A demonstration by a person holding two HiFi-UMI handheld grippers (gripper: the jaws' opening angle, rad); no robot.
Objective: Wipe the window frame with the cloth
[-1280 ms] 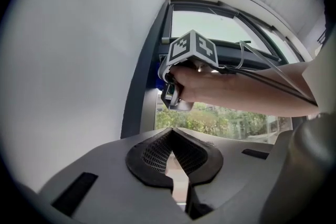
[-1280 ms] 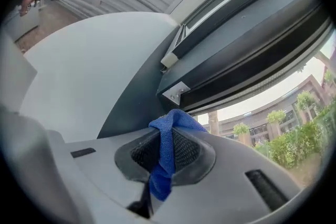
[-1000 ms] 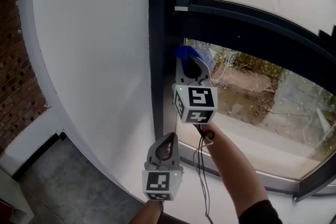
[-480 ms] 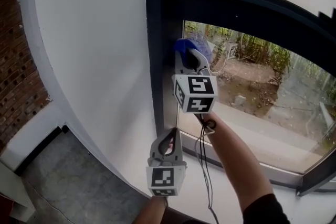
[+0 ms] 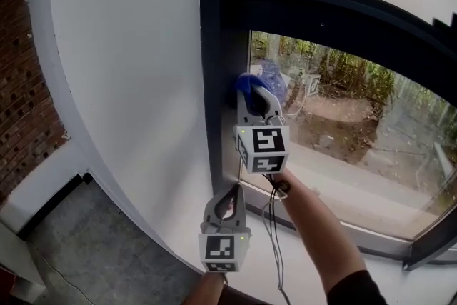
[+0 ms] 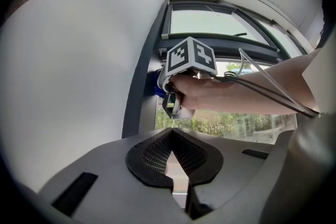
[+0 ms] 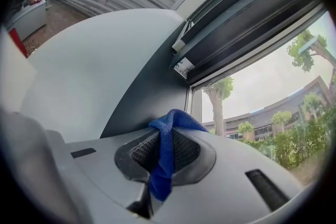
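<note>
A blue cloth (image 5: 247,82) is pressed against the dark upright window frame (image 5: 214,46), just beside the glass. My right gripper (image 5: 255,91) is shut on this cloth. In the right gripper view the cloth (image 7: 167,136) is pinched between the jaws and bulges out over their tips, touching the frame (image 7: 149,97). My left gripper (image 5: 230,196) hangs lower, in front of the white wall and clear of the frame, shut with nothing in it. The left gripper view looks up past the closed jaws (image 6: 171,132) at the right gripper's marker cube (image 6: 190,56) and a sliver of cloth (image 6: 153,87).
A white curved wall (image 5: 121,68) stands left of the frame, with brick (image 5: 18,82) beyond it. A dark horizontal bar (image 5: 343,14) crosses above the pane (image 5: 343,111). A white sill (image 5: 357,189) runs below the glass. A cable (image 5: 275,232) trails along the right forearm.
The right gripper has slid the cloth down the upright frame, farther below the horizontal bar. The left gripper has stayed low by the wall.
</note>
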